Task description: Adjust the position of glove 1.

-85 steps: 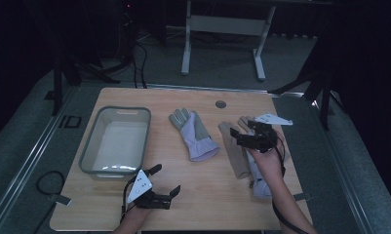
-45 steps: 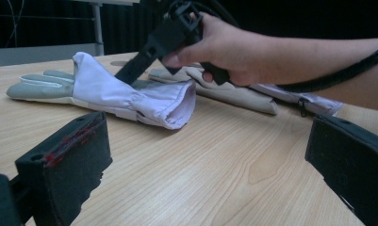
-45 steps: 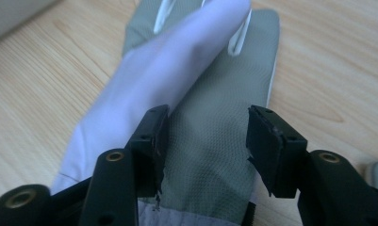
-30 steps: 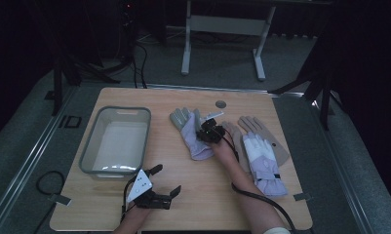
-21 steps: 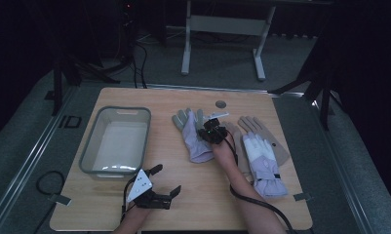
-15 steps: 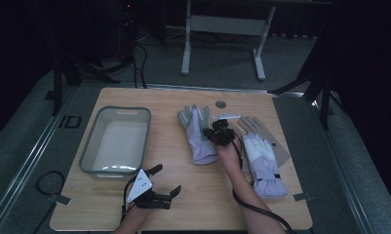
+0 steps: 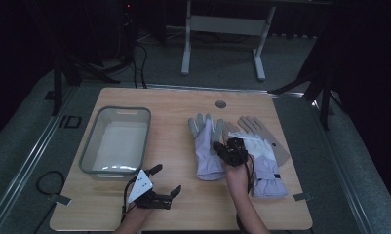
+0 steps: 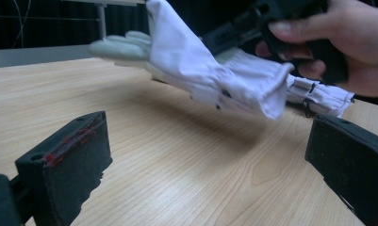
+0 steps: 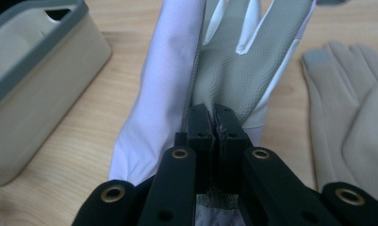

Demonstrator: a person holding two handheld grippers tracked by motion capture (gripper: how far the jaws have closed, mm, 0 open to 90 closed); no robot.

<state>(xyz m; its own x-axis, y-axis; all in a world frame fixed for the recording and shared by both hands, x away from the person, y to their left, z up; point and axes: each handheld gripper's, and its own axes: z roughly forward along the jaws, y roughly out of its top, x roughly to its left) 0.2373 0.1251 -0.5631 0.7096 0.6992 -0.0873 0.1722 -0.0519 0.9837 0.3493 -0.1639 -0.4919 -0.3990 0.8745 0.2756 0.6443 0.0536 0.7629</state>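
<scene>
White-and-grey fabric is being pinched at mid-palm: the left glove (image 9: 215,70) is being held by the right hand-held gripper (image 7: 230,150), whose jaws are being pressed tight together on a fold of its grey palm side. In the left gripper view the glove (image 8: 210,70) is being carried clear of the counter (image 8: 168,155), cuff end sagging lowest and toward that camera, fingers pointing away. Its long axis is being kept roughly along the counter's depth, fingers toward the far edge, cuff toward the person.

From the right hand-held gripper the glove is lying straight ahead and slightly to its left. Just to the right of it, the second glove (image 7: 263,151) is being left flat on the counter (image 7: 183,105). The bin (image 7: 116,141) is standing well apart to the left, so a likely next move would be a carry leftward across the bare wood between them, with the hanging cuff needing to clear the bin's rim.

The right hand is far the nearer one, its forearm being brought up from the near edge, wrist angled so the jaws point forward and a little down. The left hand-held gripper (image 7: 161,191) is being kept low by the near edge, below the bin, jaws spread wide and holding nothing.
</scene>
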